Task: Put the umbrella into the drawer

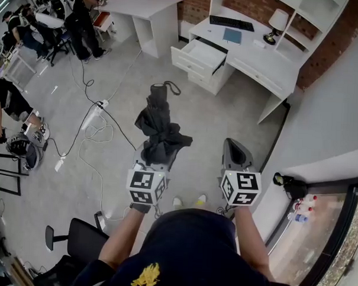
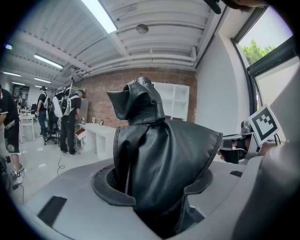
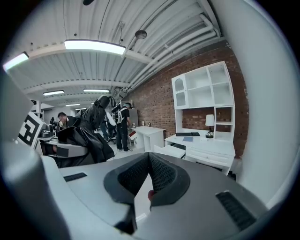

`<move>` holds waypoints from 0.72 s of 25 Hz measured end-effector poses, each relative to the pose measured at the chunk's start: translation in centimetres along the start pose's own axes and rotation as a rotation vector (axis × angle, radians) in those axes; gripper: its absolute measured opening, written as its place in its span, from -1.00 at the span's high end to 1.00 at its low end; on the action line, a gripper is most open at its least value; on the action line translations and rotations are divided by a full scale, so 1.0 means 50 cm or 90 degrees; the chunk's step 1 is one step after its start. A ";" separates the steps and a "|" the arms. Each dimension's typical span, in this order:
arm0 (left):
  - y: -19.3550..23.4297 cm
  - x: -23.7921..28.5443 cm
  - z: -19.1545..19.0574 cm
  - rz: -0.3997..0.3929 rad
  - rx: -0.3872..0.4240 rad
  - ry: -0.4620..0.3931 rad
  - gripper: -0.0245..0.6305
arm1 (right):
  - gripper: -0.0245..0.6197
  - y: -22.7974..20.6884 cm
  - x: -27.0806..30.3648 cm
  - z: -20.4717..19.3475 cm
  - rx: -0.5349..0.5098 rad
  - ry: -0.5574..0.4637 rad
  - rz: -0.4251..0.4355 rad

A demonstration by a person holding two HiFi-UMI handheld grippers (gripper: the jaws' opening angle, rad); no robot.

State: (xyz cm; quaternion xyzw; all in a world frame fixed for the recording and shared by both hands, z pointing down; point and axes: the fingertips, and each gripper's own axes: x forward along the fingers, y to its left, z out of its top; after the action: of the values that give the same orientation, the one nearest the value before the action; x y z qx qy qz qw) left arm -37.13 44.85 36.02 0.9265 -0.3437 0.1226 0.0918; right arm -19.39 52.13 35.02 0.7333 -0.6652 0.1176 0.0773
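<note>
Umbrella [image 1: 160, 125]: black, folded, canopy loosely bunched; held out over the floor [image 1: 81, 76] ahead of the person, well apart from the furniture.
Left gripper [image 1: 156, 161]: jaws spread wide and clamped round the near end of the bundled canopy; it alone carries the load.
Right gripper [image 1: 233, 149]: jaws closed together with nothing between them; it is beside the umbrella, not touching it.
Drawer [image 1: 199, 56]: pulled open from the white desk [image 1: 271, 63], far ahead and slightly right of the umbrella.
Long axis: runs straight away from the left gripper, far end leading, pointing just left of the drawer.
Coming move: probably a carry forward and rightward; the right gripper is nearer the drawer's side.
</note>
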 end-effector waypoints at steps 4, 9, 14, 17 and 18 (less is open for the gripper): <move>-0.008 0.013 0.001 -0.004 0.000 0.001 0.11 | 0.93 -0.020 -0.005 0.011 0.019 -0.024 -0.004; -0.021 0.029 0.004 -0.010 0.003 0.004 0.11 | 0.93 -0.032 -0.004 0.017 0.013 -0.028 0.003; -0.030 0.043 0.006 -0.013 0.006 0.008 0.11 | 0.93 -0.044 0.000 0.011 0.012 -0.020 0.003; -0.034 0.043 0.012 -0.015 0.009 0.000 0.11 | 0.93 -0.049 0.000 0.008 0.012 -0.015 0.002; -0.036 0.041 0.014 -0.015 0.010 -0.006 0.11 | 0.93 -0.051 -0.002 0.007 0.012 -0.013 0.002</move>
State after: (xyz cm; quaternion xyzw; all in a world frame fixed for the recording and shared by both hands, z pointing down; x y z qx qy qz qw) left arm -34.30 44.76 35.78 0.9317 -0.3323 0.1197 0.0844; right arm -16.85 52.38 34.77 0.7340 -0.6662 0.1165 0.0630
